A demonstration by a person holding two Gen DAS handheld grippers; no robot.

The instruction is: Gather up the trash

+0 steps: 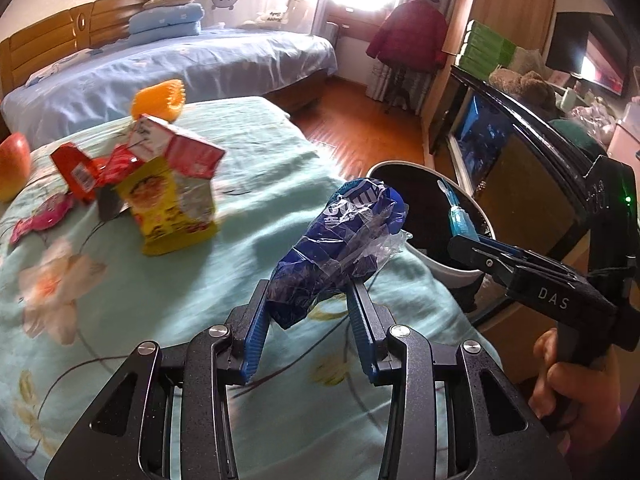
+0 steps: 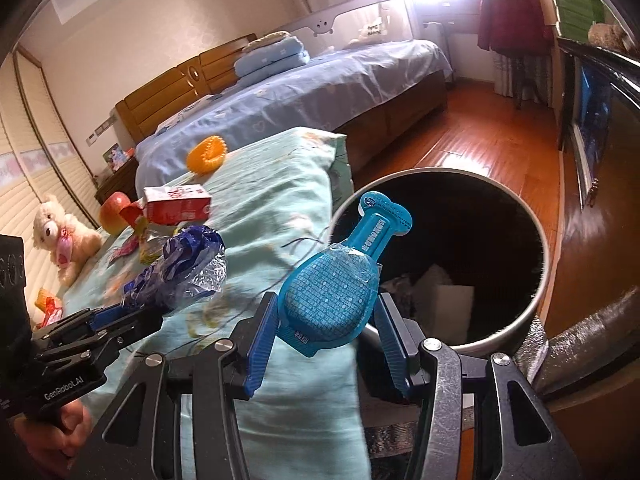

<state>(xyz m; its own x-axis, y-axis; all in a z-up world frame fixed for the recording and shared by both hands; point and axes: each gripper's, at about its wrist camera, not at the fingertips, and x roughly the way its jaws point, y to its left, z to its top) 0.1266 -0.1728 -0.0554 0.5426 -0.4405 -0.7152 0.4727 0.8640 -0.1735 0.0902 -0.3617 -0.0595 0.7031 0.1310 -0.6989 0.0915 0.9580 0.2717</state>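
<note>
The left gripper is clamping a crumpled dark blue plastic wrapper with a clear crinkled end between its blue fingers, holding it raised just beside the round white trash bin with a black inside, on the bed side of the bin. The right gripper is pinching a flat turquoise blister pack with a rounded body and a narrow neck, its rounded body caught between the fingers and its neck reaching up over the near rim of the bin. In the left wrist view this pack is hanging right above the bin's opening. Some pale scraps are lying at the bottom of the bin.

The bin is standing against the edge of the mint-green flowered quilt. Farther from the bin on that quilt, a red and white carton is lying on a yellow snack packet, with a red wrapper and a pink wrapper beyond them. An orange spiky ring and a red apple are sitting farther from the bin again.
</note>
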